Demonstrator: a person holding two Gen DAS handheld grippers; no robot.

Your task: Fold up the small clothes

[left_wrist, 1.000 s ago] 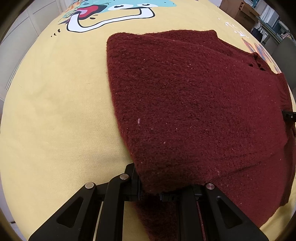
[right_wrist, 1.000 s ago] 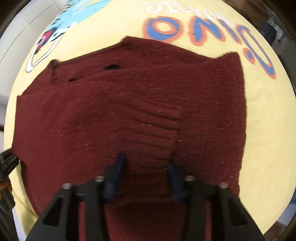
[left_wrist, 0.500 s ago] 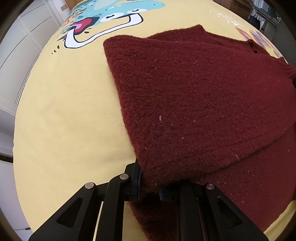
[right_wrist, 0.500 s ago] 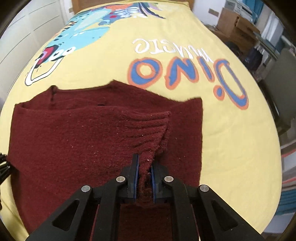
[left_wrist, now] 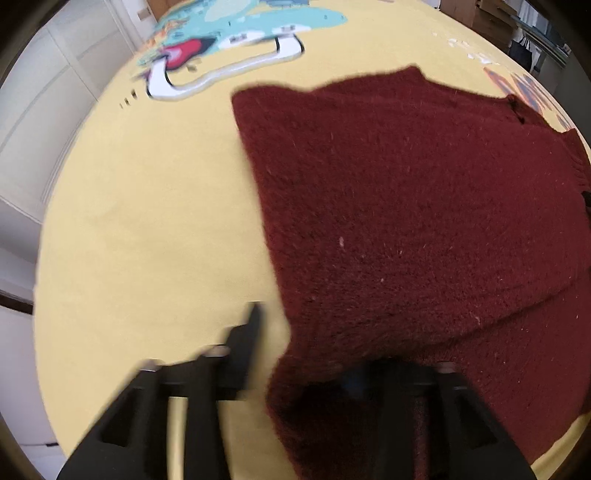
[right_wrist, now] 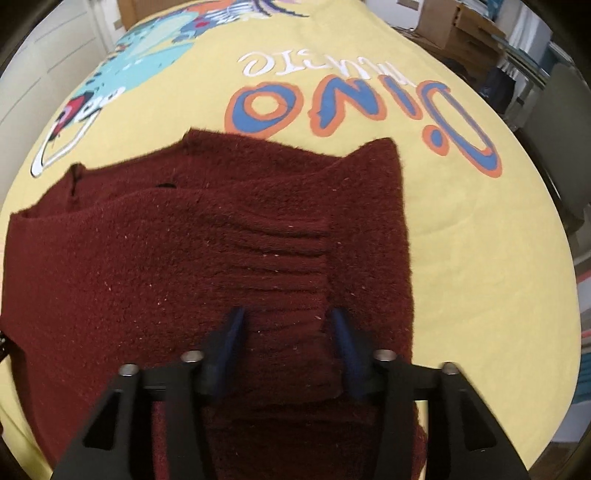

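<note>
A dark red knitted sweater (left_wrist: 406, 221) lies folded on the yellow printed cloth (left_wrist: 147, 240). My left gripper (left_wrist: 306, 350) is at the sweater's near left corner and its jaws are opening. One black finger (left_wrist: 251, 325) stands clear over the yellow cloth, while the sweater's loose corner hides the other. In the right wrist view the sweater (right_wrist: 184, 258) shows its ribbed hem on top. My right gripper (right_wrist: 286, 328) hangs over that hem with its jaws opening, the blue pads (right_wrist: 232, 332) apart and not pressing the knit.
The yellow cloth (right_wrist: 480, 240) carries a dinosaur picture and large blue and orange letters (right_wrist: 369, 107) beyond the sweater. White cabinet doors (left_wrist: 37, 129) stand to the left. Cardboard boxes (right_wrist: 454, 26) and shelves sit past the far right edge.
Half a second ago both grippers were shut on the sweater's lifted near edge. Both have since let go and their jaws stand apart. The fabric has dropped flatter onto the layer below.
</note>
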